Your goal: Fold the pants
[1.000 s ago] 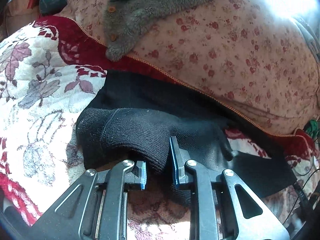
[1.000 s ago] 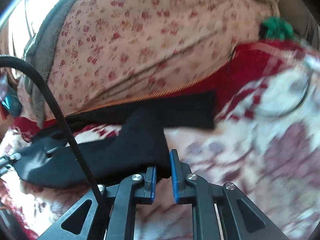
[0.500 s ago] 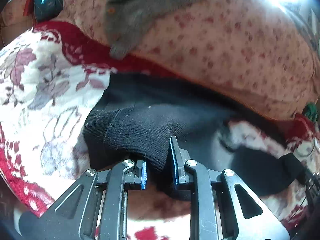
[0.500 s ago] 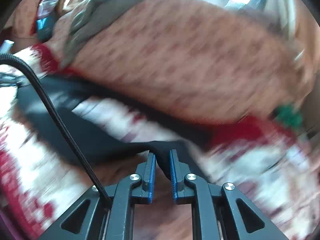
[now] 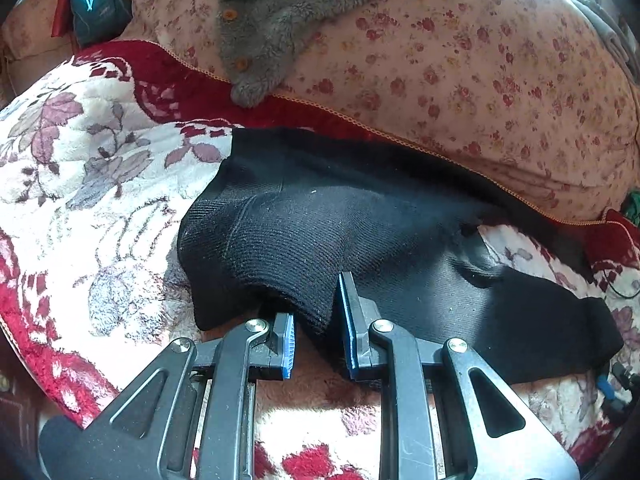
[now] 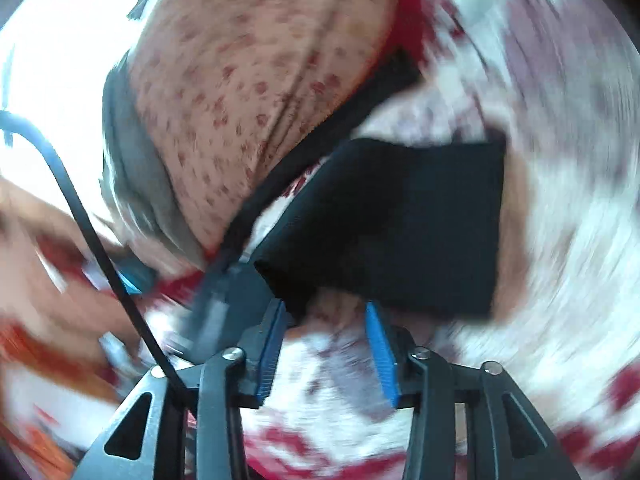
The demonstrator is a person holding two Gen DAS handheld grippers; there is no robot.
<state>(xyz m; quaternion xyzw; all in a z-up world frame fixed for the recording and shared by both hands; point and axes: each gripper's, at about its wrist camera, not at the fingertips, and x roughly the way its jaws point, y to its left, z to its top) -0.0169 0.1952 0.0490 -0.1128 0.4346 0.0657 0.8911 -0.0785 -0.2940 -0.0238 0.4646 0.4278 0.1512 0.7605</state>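
1. A soft blanket [image 5: 100, 184] covers the bed; it is white with grey-purple flowers and a dark red edge.
2. The black pants [image 5: 360, 220] lie right on the blanket; one part is folded over on top.
3. A big pink quilt [image 5: 460, 72] with small red flowers sits on the blanket behind the pants; its edge touches them.
4. A grey fuzzy garment [image 5: 280, 28] with buttons lies on the quilt.
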